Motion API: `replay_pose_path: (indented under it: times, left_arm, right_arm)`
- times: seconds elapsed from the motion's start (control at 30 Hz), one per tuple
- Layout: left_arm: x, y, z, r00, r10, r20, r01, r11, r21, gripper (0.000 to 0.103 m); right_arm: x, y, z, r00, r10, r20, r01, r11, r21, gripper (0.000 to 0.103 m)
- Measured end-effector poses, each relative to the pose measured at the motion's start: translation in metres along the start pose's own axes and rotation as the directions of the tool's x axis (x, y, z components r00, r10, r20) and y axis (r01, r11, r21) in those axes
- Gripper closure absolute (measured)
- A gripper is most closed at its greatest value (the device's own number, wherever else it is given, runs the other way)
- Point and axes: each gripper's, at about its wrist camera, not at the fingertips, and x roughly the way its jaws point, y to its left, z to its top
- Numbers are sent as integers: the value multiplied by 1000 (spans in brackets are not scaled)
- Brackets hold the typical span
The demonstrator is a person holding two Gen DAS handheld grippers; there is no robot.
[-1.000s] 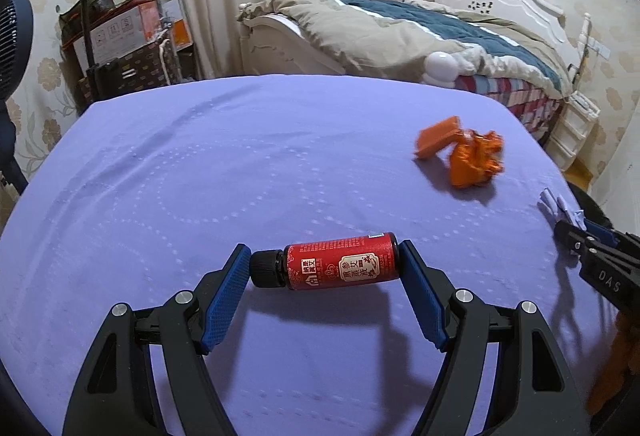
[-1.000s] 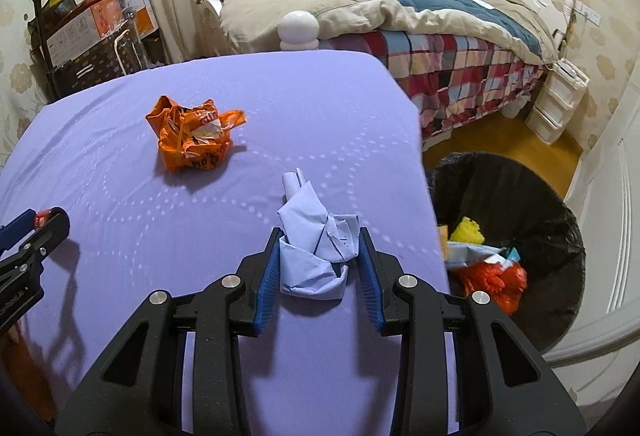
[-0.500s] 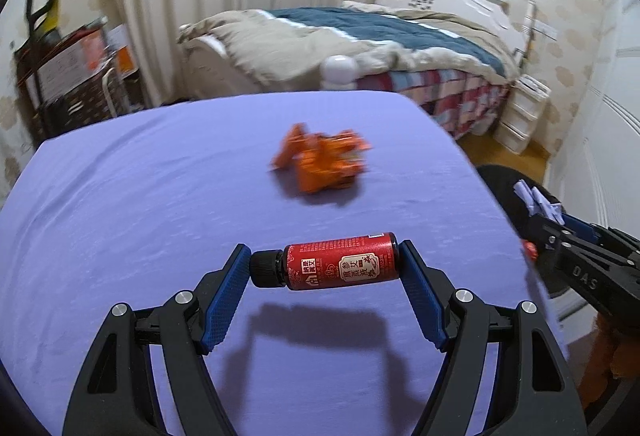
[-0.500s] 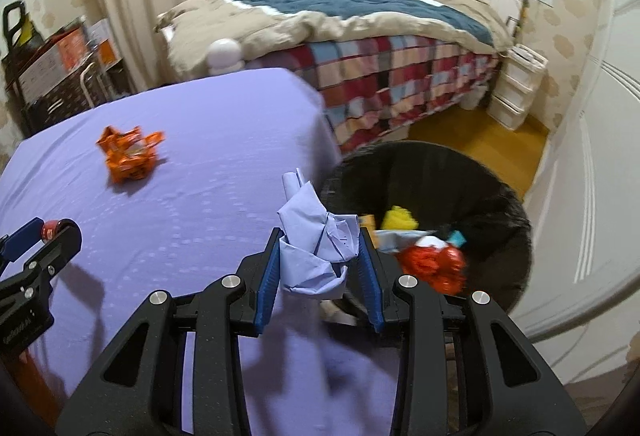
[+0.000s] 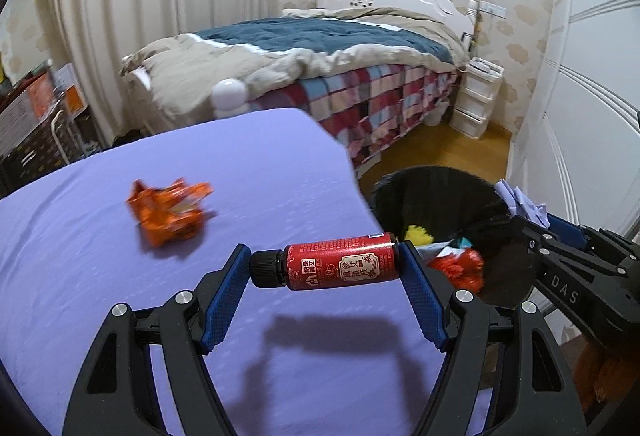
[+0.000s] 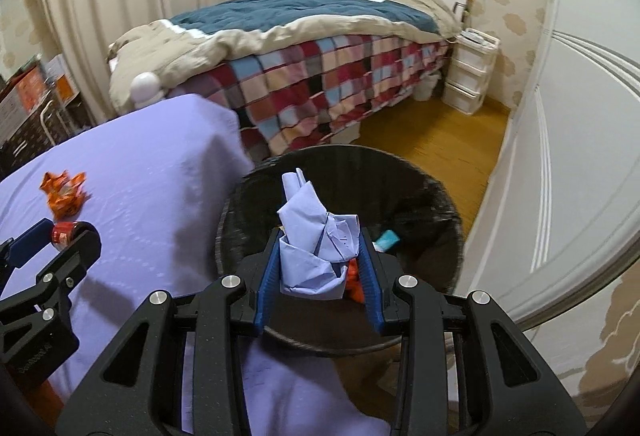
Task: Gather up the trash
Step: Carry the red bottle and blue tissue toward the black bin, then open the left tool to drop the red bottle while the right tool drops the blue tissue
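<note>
Left wrist view: left gripper [image 5: 326, 268] clamped end to end on a red bottle [image 5: 338, 266] lying sideways between the jaws, above the purple worktop [image 5: 100, 276] near its edge. Crumpled orange wrapper [image 5: 168, 210] resting farther back on the worktop. Black bin [image 5: 440, 204] just past the edge.

Right wrist view: right gripper [image 6: 316, 268] pinching a crumpled blue paper wad [image 6: 316, 248], hanging over the bin's opening.

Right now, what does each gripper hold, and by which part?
The left gripper holds a red bottle endwise, cap against one pad, base against the other. The right gripper pinches a crumpled blue paper by its sides.
</note>
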Motion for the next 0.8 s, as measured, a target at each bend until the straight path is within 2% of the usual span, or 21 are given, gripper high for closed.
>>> replay_pose_path:
  times: [0.43,0.8]
  left_arm:
    - [36,-46,21,1000,-14,-20,15,998,57,31]
    - [58,-69,31,999,-15,-36,18,996,89,31]
  right_arm:
    - [21,-41,9,999,-30,-11,31,998,62,68]
    - [38,-58,13,999,-38,-27,40,996,84,68]
